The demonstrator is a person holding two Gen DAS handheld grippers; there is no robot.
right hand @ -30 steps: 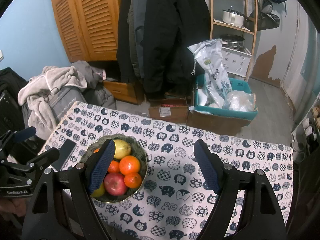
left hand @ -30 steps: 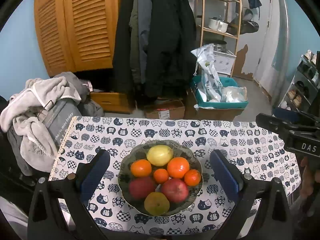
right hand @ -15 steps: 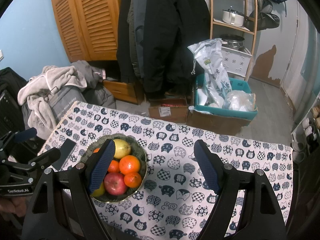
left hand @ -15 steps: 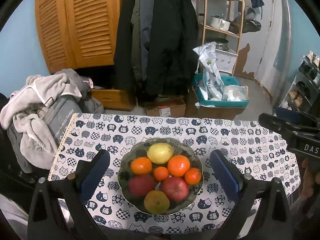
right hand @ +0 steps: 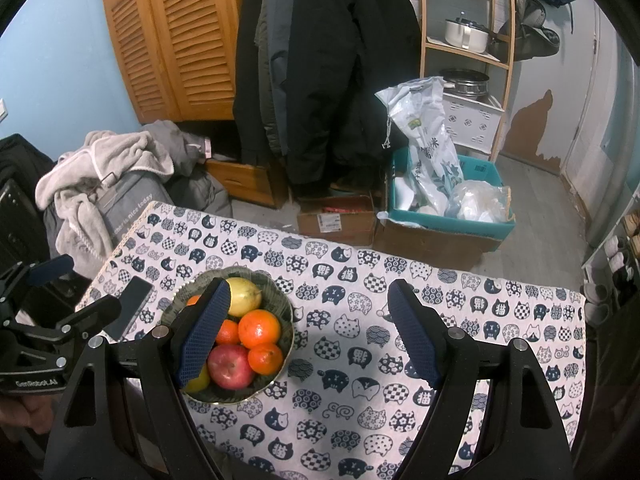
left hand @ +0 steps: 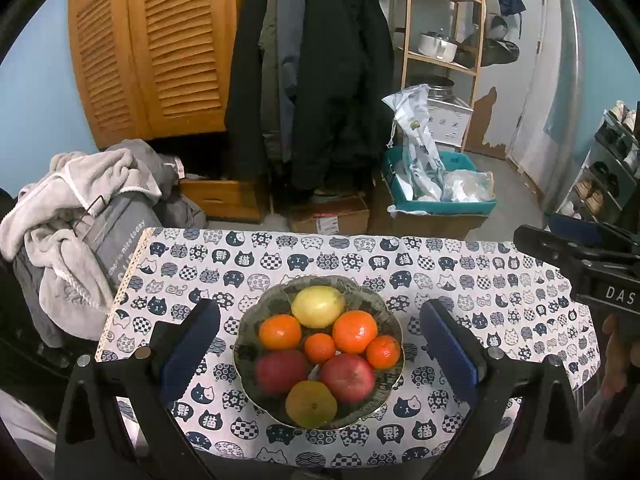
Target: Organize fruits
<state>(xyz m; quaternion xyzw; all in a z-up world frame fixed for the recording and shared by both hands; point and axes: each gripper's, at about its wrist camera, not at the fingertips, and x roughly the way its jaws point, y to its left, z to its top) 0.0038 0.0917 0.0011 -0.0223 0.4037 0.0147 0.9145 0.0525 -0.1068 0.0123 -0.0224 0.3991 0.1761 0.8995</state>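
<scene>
A dark patterned bowl (left hand: 390, 320) of fruit sits on the cat-print tablecloth (left hand: 460, 280). It holds a yellow lemon (left hand: 318, 306), several oranges (left hand: 354, 331), two red apples (left hand: 347, 377) and a yellow-green fruit (left hand: 311, 404). My left gripper (left hand: 320, 344) is open and empty, held above the bowl with a pad on each side. My right gripper (right hand: 308, 332) is open and empty over the tablecloth, to the right of the bowl (right hand: 280, 304); its left pad hides part of the fruit.
A dark phone (right hand: 130, 307) lies on the tablecloth (right hand: 400, 420) left of the bowl. Beyond the table are a pile of grey clothes (left hand: 80, 216), hanging coats (left hand: 320, 68), cardboard boxes (left hand: 332, 216), a teal bin (left hand: 440, 188) and a wooden shelf (left hand: 440, 40).
The left gripper view has drifted slightly back and up, so the bowl sits a little lower in frame. The right gripper has barely moved. Both stay open.
</scene>
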